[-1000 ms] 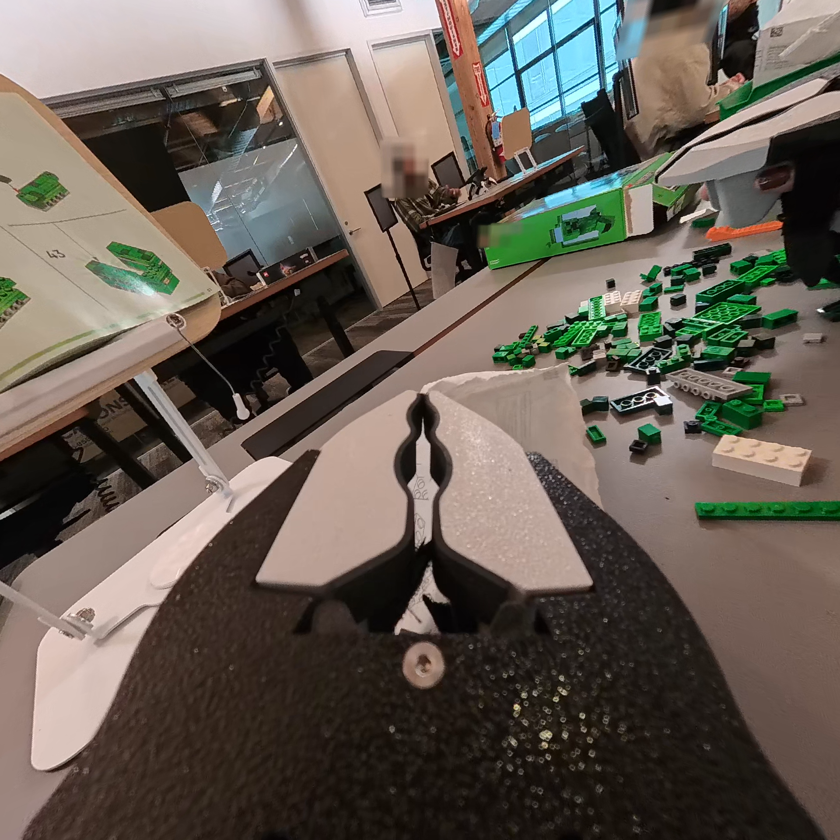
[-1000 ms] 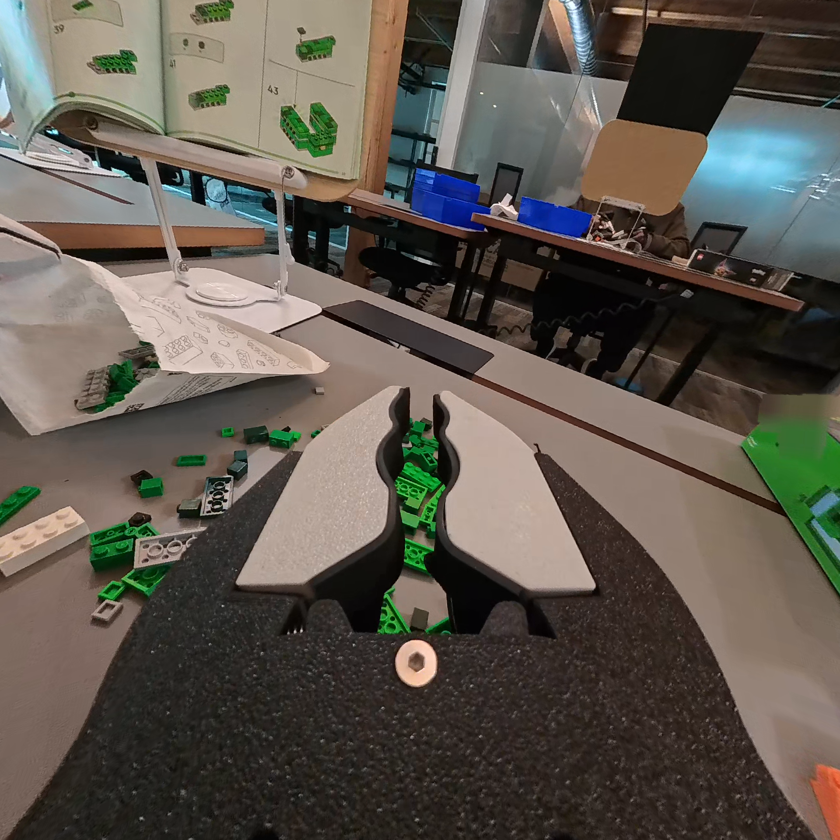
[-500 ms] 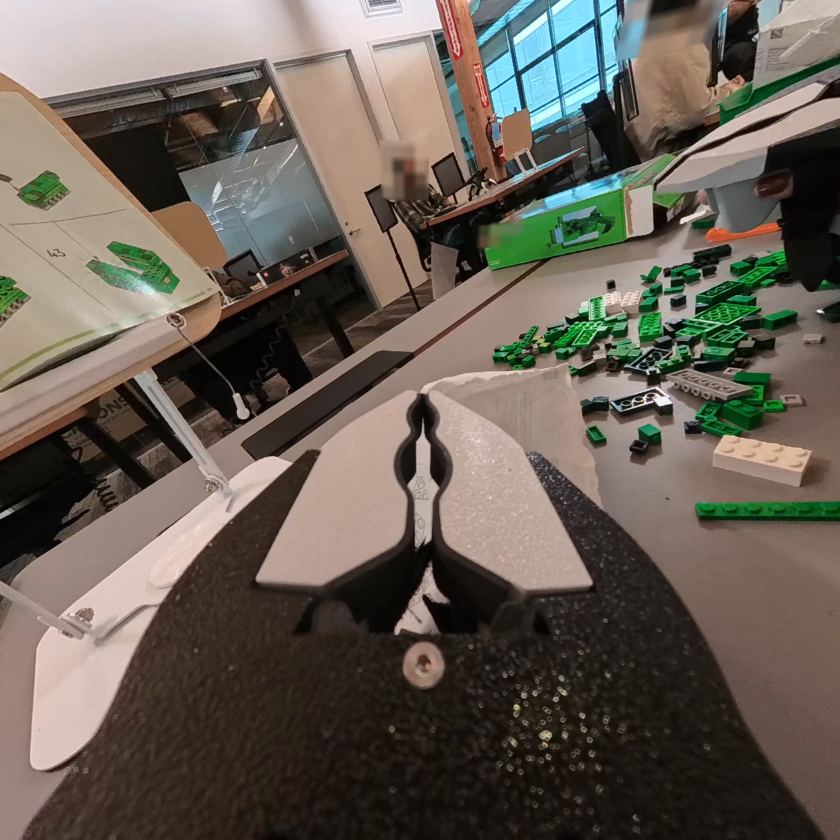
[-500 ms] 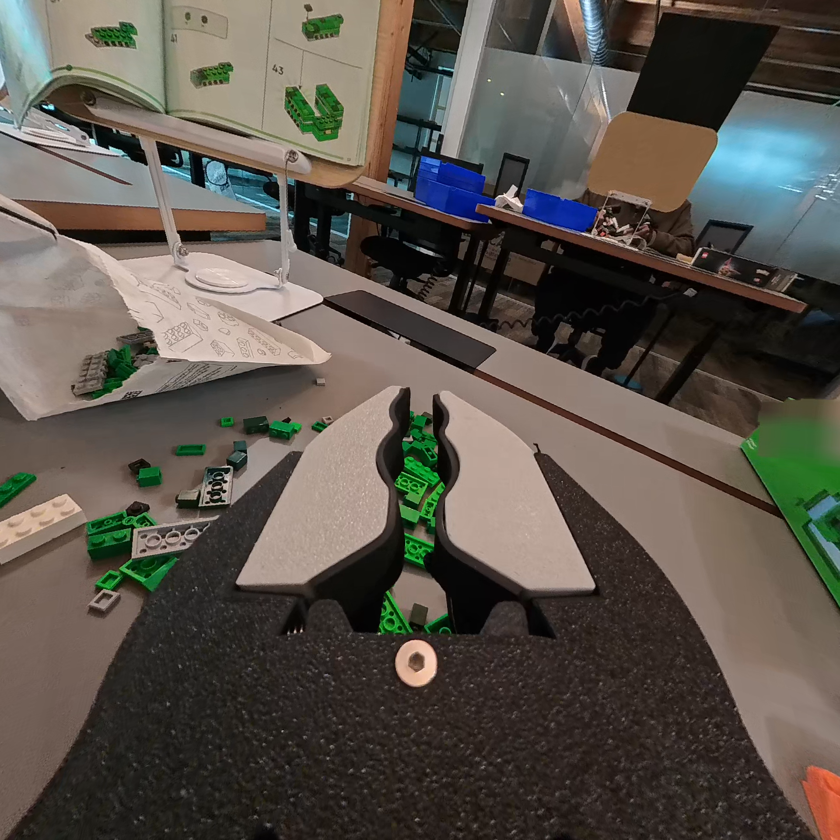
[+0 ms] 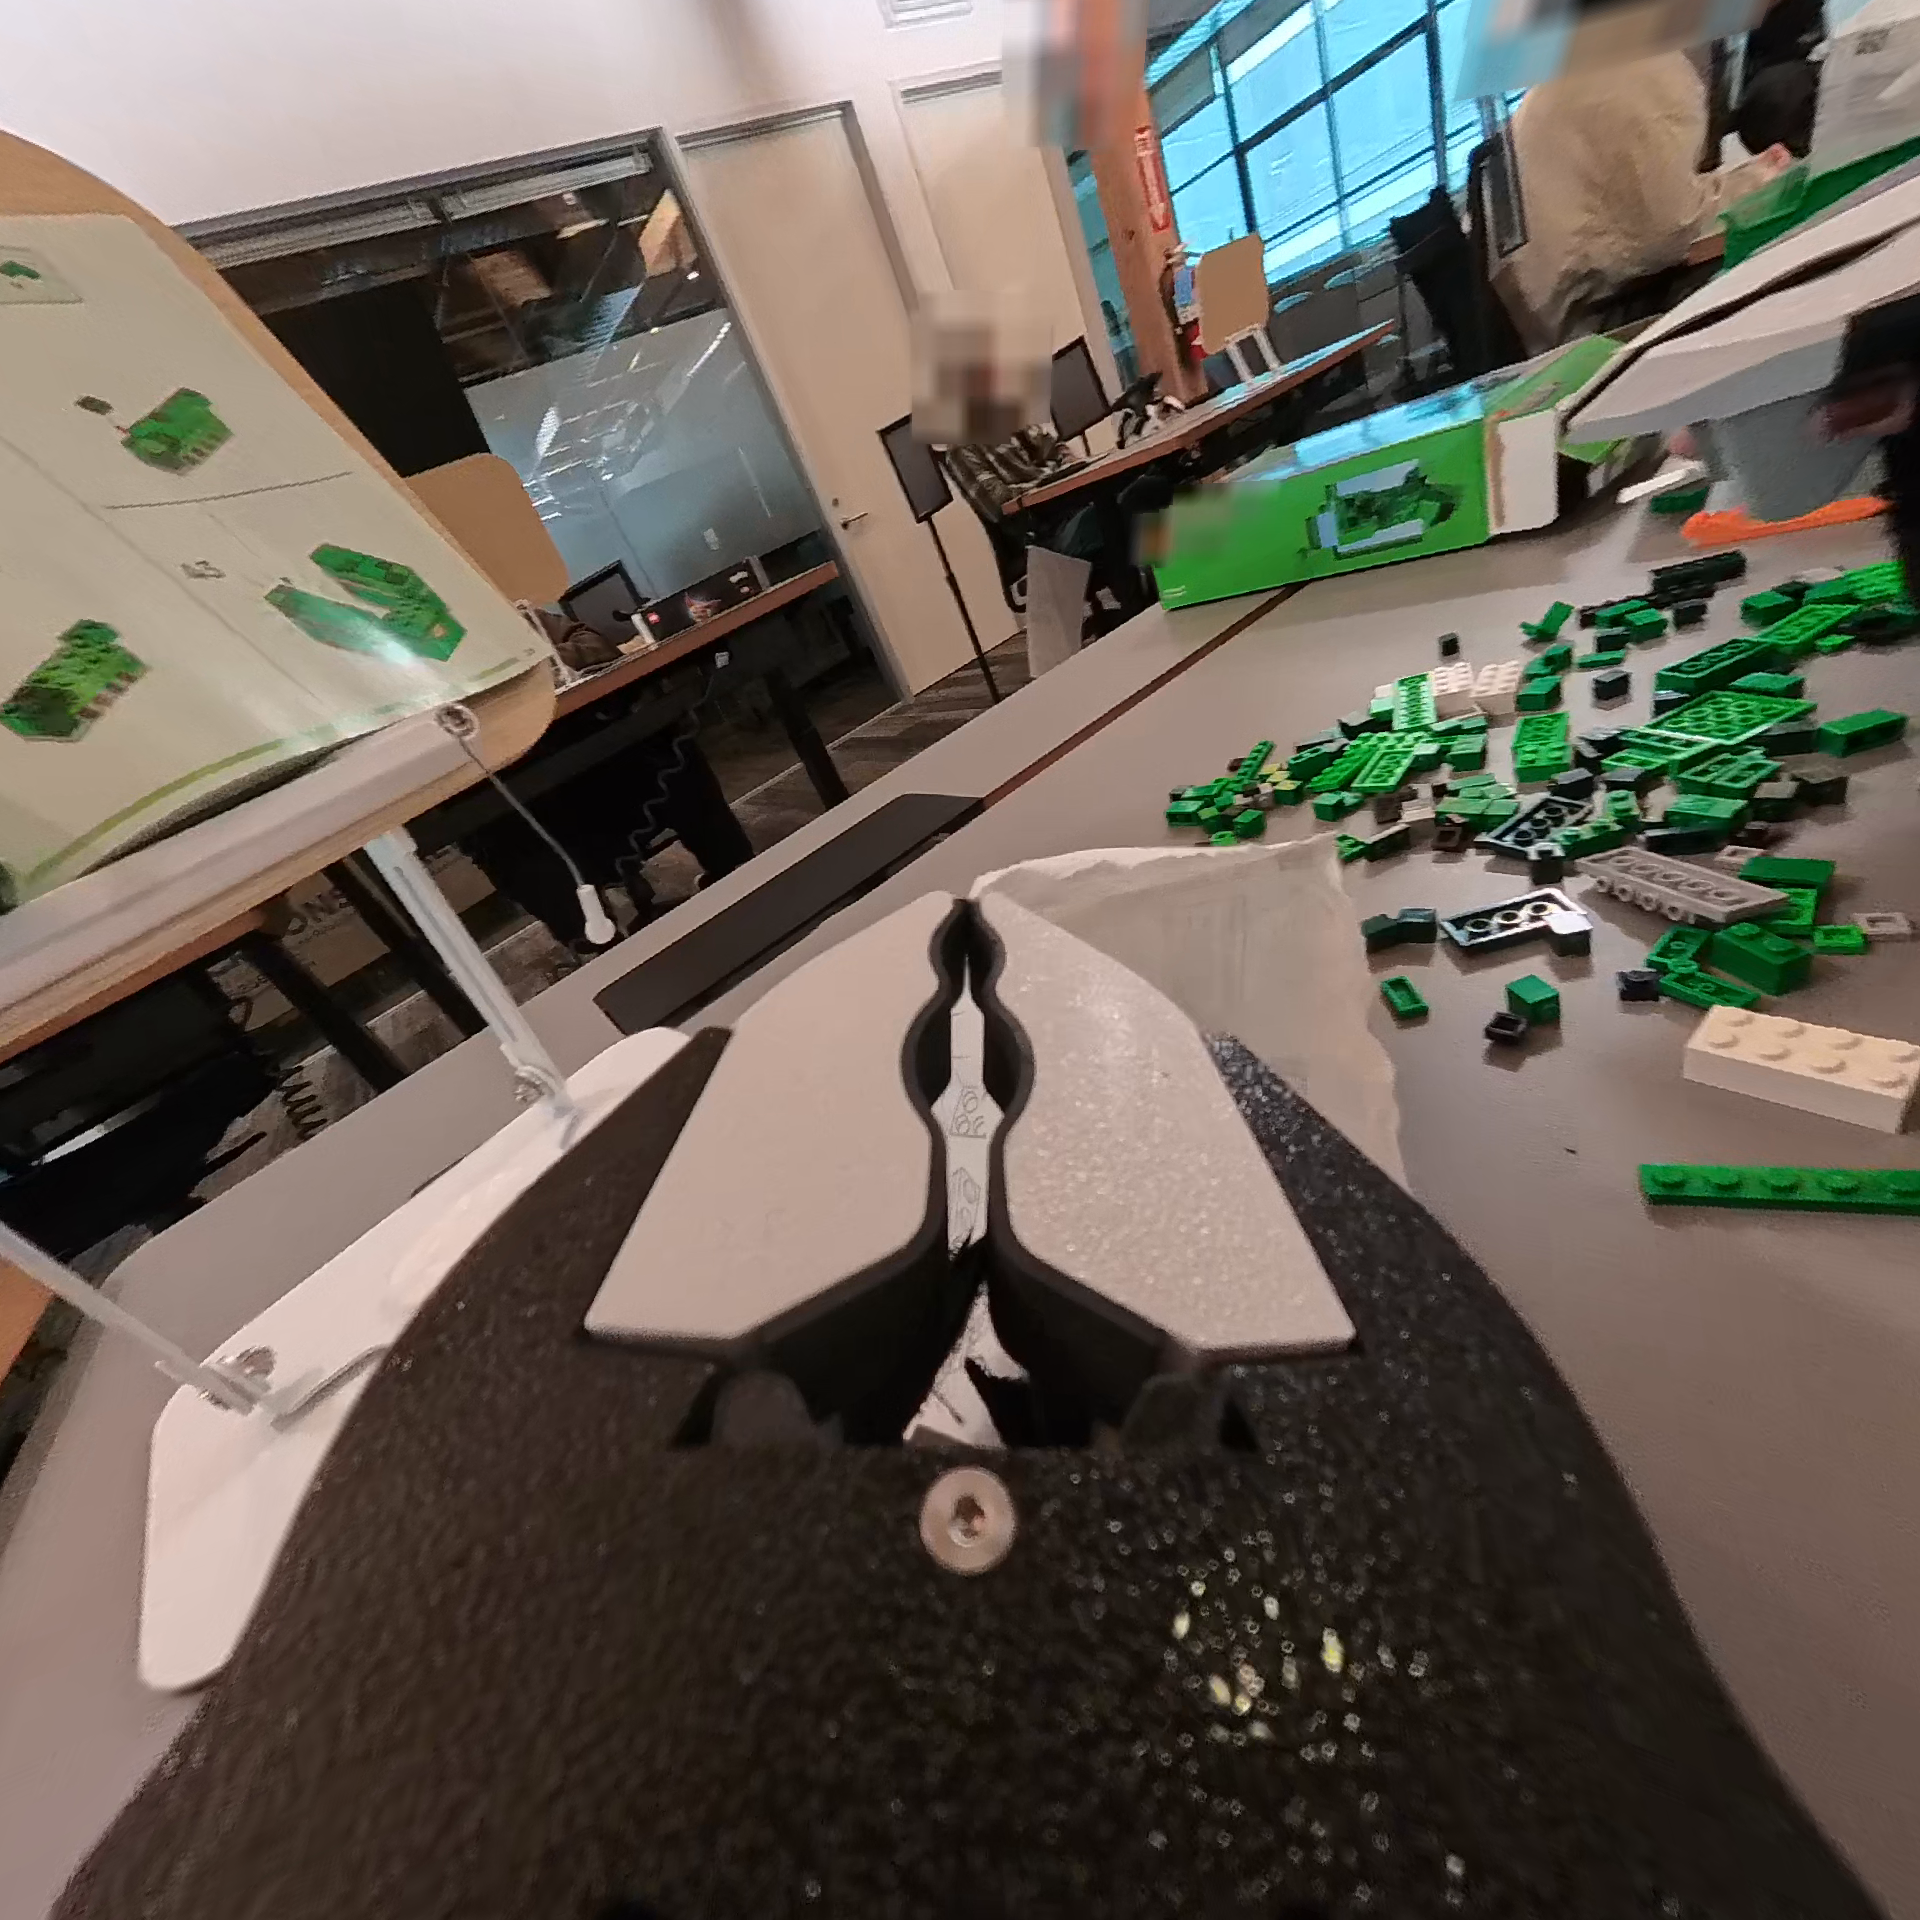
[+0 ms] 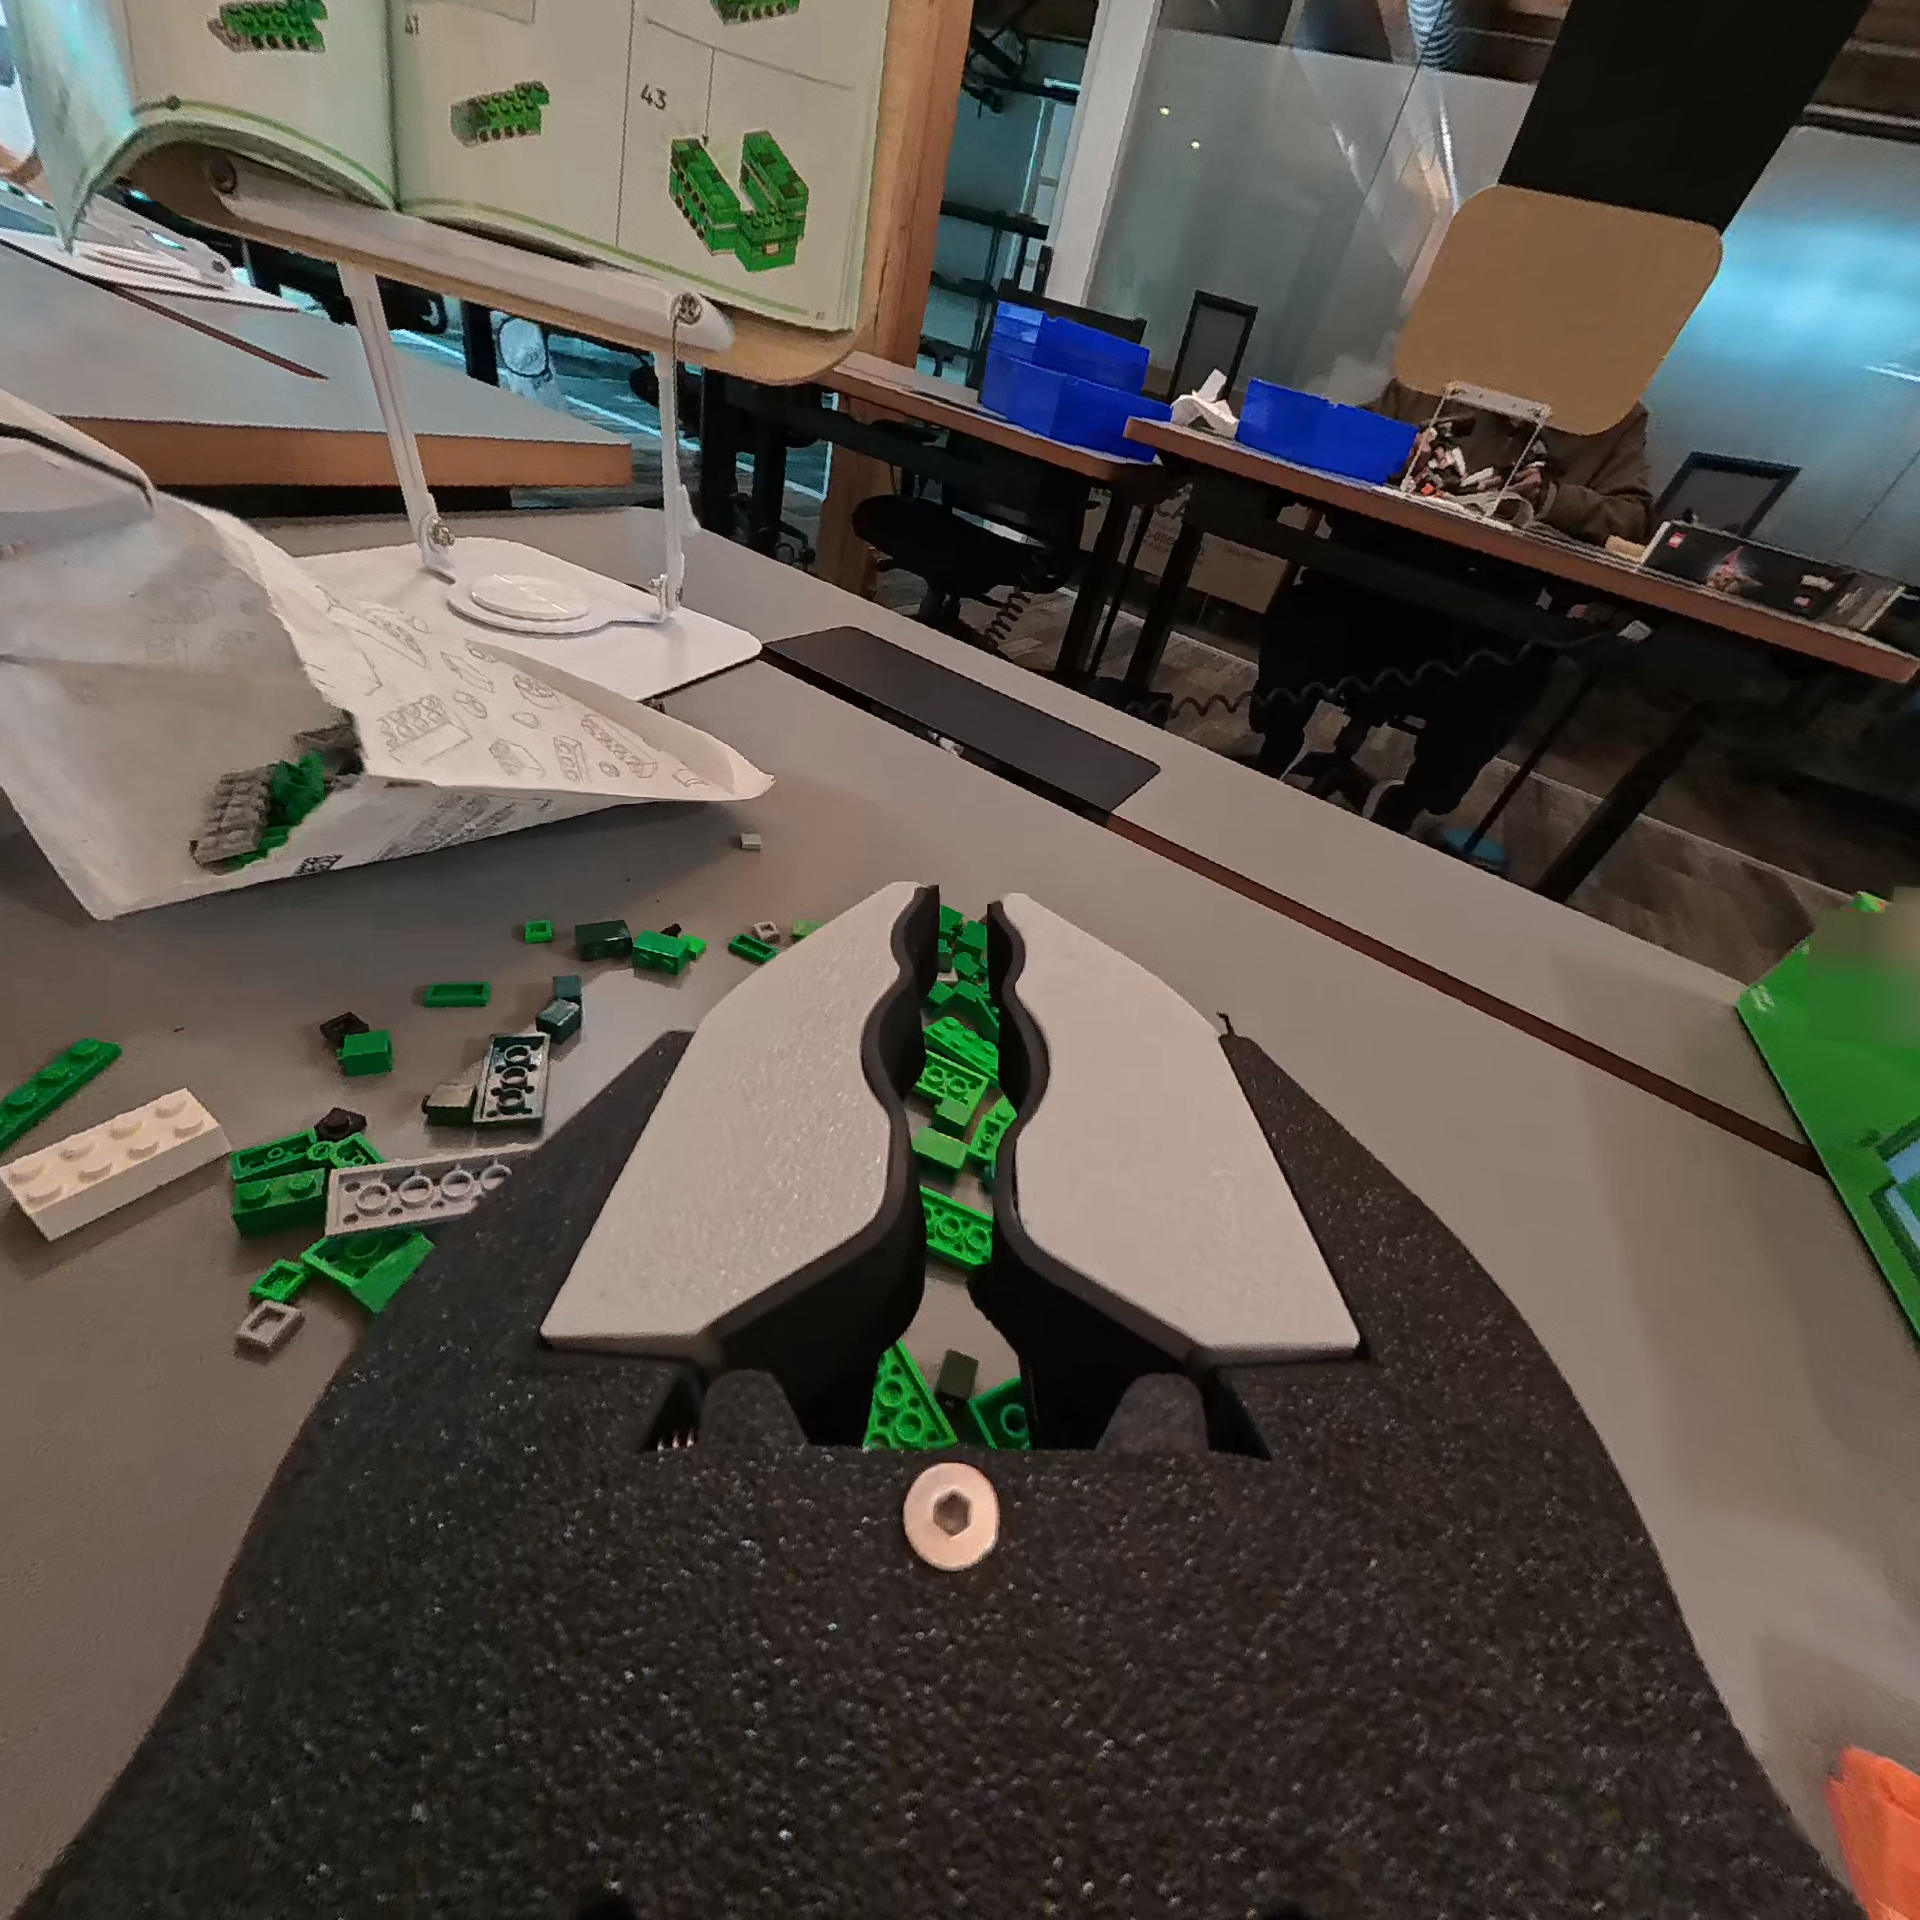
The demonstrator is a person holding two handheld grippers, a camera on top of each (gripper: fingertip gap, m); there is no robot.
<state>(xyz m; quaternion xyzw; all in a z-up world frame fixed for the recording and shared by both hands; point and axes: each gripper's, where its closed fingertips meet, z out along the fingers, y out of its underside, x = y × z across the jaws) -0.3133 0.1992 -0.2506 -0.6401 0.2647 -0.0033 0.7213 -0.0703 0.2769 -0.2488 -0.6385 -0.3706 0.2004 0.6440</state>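
Note:
My left gripper (image 5: 966, 909) is shut on the top edge of a torn white paper bag (image 5: 1195, 925) and holds it up off the grey table. In the right wrist view the bag (image 6: 156, 727) hangs at the left with its mouth open, and grey and green bricks (image 6: 260, 810) show inside. My right gripper (image 6: 961, 904) hovers low over a pile of loose green bricks (image 6: 956, 1081). Its jaws stand a narrow gap apart with nothing between them. The same pile (image 5: 1662, 748) lies right of the bag in the left wrist view.
A white brick (image 6: 104, 1158) and a long green plate (image 5: 1777, 1190) lie near the bag. An open instruction booklet (image 6: 582, 135) sits on a white stand (image 6: 540, 613) behind it. A green box (image 5: 1340, 520) lies at the table's far end. Other desks and seated people are beyond. One gripper's finger ends stand about 25 centimeters off the other's. The long green plate (image 5: 1777, 1190) is about 15 centimeters from my left fingertips.
The right gripper has moved forward and lower over the brick pile, nearer the bag. The left gripper still grips the bag and has tilted a little.

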